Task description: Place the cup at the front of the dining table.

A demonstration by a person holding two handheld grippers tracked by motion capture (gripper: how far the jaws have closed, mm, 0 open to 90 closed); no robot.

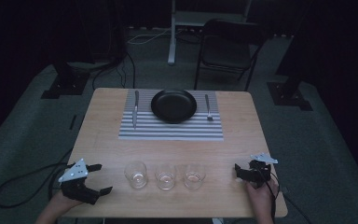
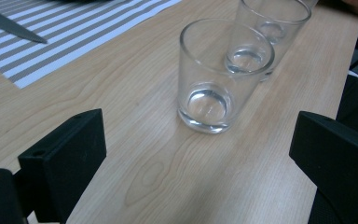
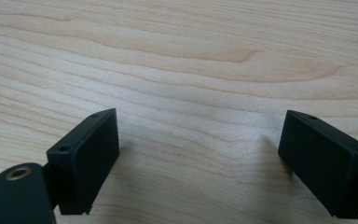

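From the high view we see the left claw (image 1: 97, 178) at the near left corner of the wooden counter (image 1: 107, 154), its jaws spread wide with nothing between them, aimed toward a row of three clear tumblers along the near edge. The left tumbler (image 1: 136, 174) is the closest to it but still apart; the middle tumbler (image 1: 165, 176) and the right tumbler (image 1: 194, 176) stand beside it in line. The right claw (image 1: 240, 171) rests near the right edge, held by a hand (image 1: 261, 196).

The left gripper view adds what the overhead cannot: the nearest tumbler (image 2: 214, 77) is empty and upright, standing on bare wood ahead of the released jaws, with the next tumbler (image 2: 270, 32) just behind it, the two apparently not touching, though the glass makes that hard to judge. It also catches a corner of the striped placemat (image 2: 70, 42) and the knife (image 2: 11, 25) on it.

The right gripper view shows its jaws standing wide apart over plain wood grain, holding nothing.

Only the high view gives the far setting: a black plate (image 1: 174, 106) on the mat, the knife at its left and a fork (image 1: 208, 109) at its right.
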